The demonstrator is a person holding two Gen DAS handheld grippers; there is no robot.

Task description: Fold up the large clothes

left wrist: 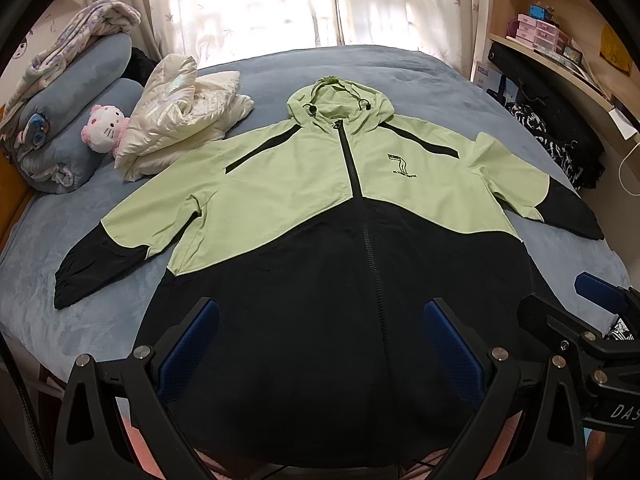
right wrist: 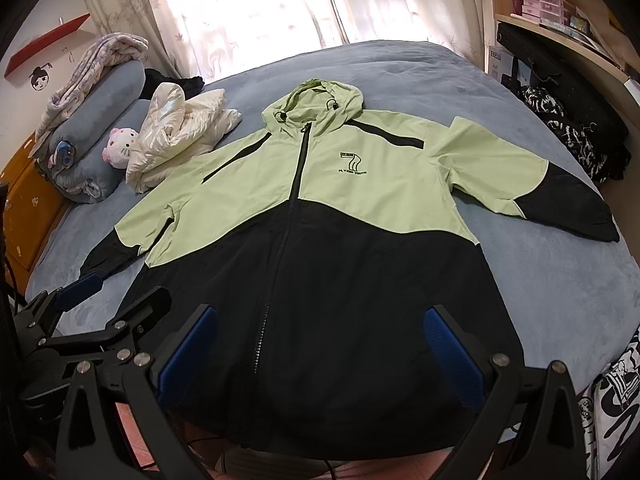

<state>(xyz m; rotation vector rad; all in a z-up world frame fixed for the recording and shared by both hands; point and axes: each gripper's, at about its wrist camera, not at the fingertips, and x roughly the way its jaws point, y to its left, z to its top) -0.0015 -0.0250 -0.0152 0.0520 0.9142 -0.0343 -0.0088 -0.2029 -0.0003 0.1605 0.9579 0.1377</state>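
on the blue-grey plush bedspread, spread flat and front-up: a hooded zip jacket, thin crinkly shell fabric, lime green over chest, hood and upper sleeves, black below a curved seam and at the cuffs. hood toward 12 o'clock with two black cord stoppers, hem toward 6 o'clock hanging off the bed edge, sleeves out toward 8 and 3 o'clock. black zipper closed up the middle, printed "7" logo on the chest. at 10 o'clock, a glossy cream puffer jacket bunched up, touching a white-and-pink plush cat against rolled blue-grey blankets. pale floral curtains at 12 o'clock.

left gripper spread wide, ribbed blue pads facing in, over the black lower panel, gripping nothing; contact with the cloth not clear. right gripper likewise spread wide and holding nothing, above the hem near 6 o'clock.
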